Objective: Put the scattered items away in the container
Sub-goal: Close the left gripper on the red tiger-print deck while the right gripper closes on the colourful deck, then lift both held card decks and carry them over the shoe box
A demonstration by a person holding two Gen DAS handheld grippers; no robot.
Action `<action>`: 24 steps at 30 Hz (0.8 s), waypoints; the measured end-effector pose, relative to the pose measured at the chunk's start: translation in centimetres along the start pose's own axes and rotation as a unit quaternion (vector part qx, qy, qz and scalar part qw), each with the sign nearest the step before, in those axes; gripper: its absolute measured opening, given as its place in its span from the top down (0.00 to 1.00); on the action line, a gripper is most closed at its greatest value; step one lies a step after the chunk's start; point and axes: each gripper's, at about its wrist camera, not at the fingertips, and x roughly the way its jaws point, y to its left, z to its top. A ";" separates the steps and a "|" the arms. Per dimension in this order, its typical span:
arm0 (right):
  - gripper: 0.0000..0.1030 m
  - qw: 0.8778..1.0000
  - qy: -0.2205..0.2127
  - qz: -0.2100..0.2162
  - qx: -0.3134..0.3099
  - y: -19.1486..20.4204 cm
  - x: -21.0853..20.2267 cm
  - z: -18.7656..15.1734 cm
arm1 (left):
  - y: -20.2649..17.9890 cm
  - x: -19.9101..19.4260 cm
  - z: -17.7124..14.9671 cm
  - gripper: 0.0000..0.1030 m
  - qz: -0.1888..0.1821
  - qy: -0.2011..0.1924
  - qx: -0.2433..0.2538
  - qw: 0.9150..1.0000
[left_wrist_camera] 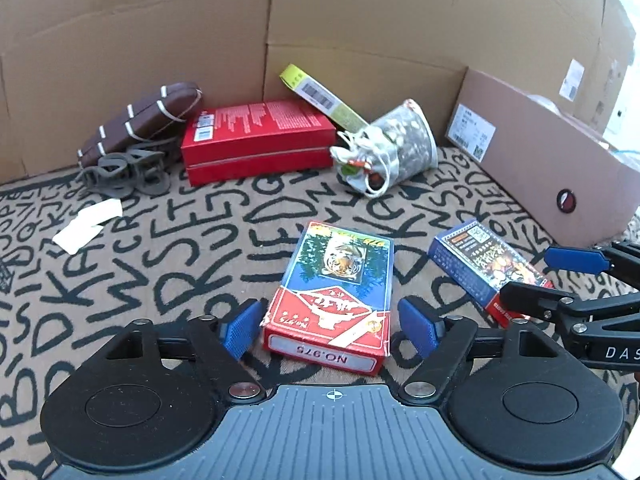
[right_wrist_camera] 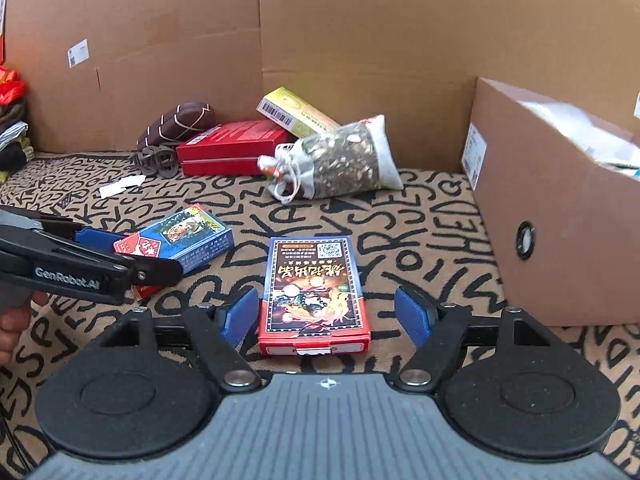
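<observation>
Tan cloth printed with black letters covers the surface, which is walled behind by brown corrugated cardboard sheets. An open brown cardboard box, the container, is seen at the right. A tiger-printed blue and red card box lies flat between the spread fingers of the left hand-held gripper, which is released and grasps nothing. A dark blue and red card box lies likewise between the parted fingers of the right hand-held gripper, also released. Against the back wall are gathered a flat red carton, a yellow-green slim carton, a mesh drawstring pouch of dried pieces and a brown banded bundle. White paper scraps lie at the left.
</observation>
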 end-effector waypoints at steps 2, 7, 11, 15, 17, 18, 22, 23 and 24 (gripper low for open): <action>0.24 1.000 0.009 0.000 0.002 0.0 0.6 -0.2 | -0.2 0.5 0.2 0.16 0.003 0.002 0.005 1.000; 0.22 1.000 0.013 0.001 0.002 -0.1 1.4 -0.4 | -0.7 0.9 0.1 0.19 0.009 0.002 0.023 1.000; 0.22 1.000 0.007 0.003 0.004 -0.2 1.8 -0.5 | -1.0 0.8 0.1 0.23 0.009 0.003 0.034 0.999; 0.22 1.000 0.006 -0.001 0.004 -0.1 2.0 -0.4 | -1.0 1.1 0.1 0.13 0.005 0.003 0.028 1.000; 0.23 1.000 0.005 -0.001 0.003 0.0 1.9 -0.5 | -1.1 1.2 0.1 0.13 0.005 0.004 0.031 0.999; 0.25 1.000 0.005 0.000 0.002 0.0 1.8 -0.5 | -1.2 1.2 0.2 0.13 0.006 0.005 0.033 0.999; 0.36 1.000 0.004 0.002 -0.004 0.4 1.4 -0.7 | -1.4 1.2 0.1 0.14 0.009 0.006 0.037 0.999; 0.36 1.000 0.005 0.001 -0.002 0.4 1.4 -0.7 | -1.4 1.2 0.1 0.13 0.009 0.006 0.036 0.999; 0.36 1.000 0.005 0.001 -0.002 0.4 1.4 -0.7 | -1.5 1.2 0.1 0.14 0.010 0.005 0.036 0.999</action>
